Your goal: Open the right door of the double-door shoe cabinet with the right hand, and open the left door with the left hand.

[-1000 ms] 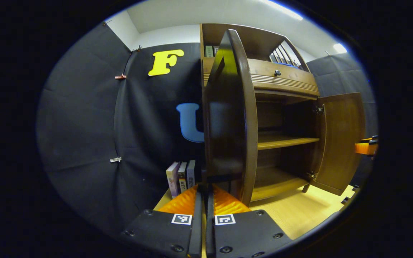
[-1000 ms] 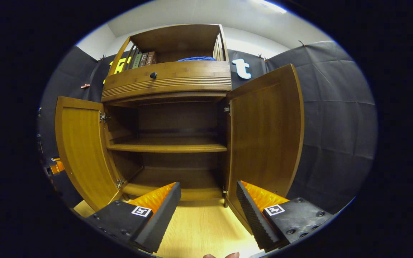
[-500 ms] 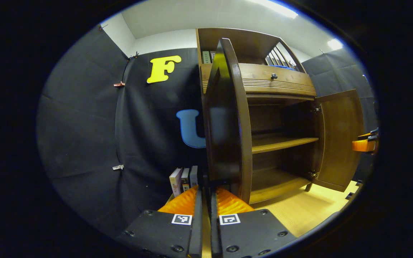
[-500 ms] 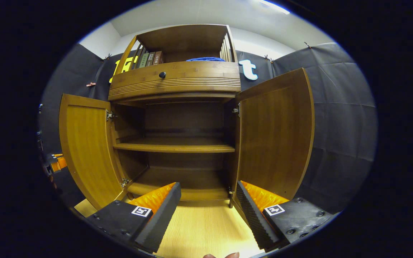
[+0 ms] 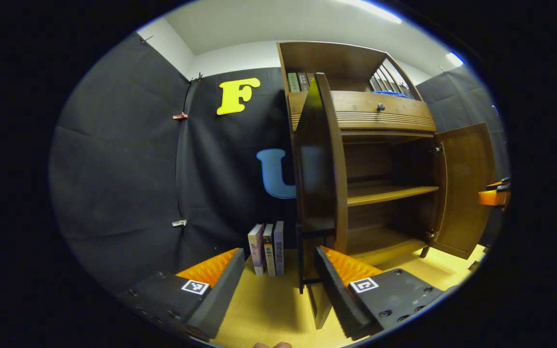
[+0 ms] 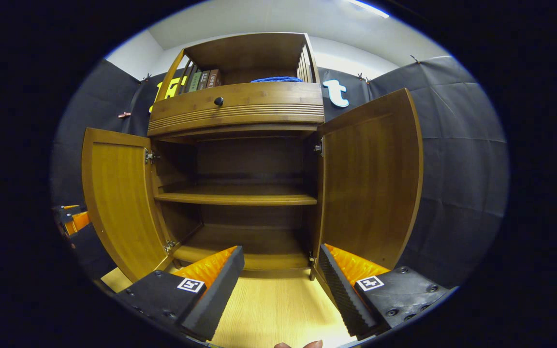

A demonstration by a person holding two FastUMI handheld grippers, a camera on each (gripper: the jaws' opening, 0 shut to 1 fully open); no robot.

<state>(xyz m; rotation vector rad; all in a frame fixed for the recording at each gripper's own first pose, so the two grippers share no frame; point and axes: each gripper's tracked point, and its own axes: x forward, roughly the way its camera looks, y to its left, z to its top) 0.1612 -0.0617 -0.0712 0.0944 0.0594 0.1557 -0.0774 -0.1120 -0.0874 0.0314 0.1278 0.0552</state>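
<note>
Wooden and brown, the shoe cabinet (image 5: 380, 159) stands on the pale tabletop (image 5: 278, 309) in the left gripper view, its left door (image 5: 319, 164) swung out edge-on and its right door (image 5: 467, 188) wide open. The left gripper (image 5: 278, 285) is spread, its fingers either side of the left door's bottom edge, holding nothing. Three books (image 5: 266, 249) stand beside the cabinet.

In the right gripper view, both doors, left door (image 6: 119, 203) and right door (image 6: 370, 179), stand open, baring two shelves (image 6: 235, 198). One drawer (image 6: 240, 106) with one knob (image 6: 218, 101) sits above. The right gripper (image 6: 281, 285) is spread and empty, low before the cabinet (image 6: 240, 145).
</note>
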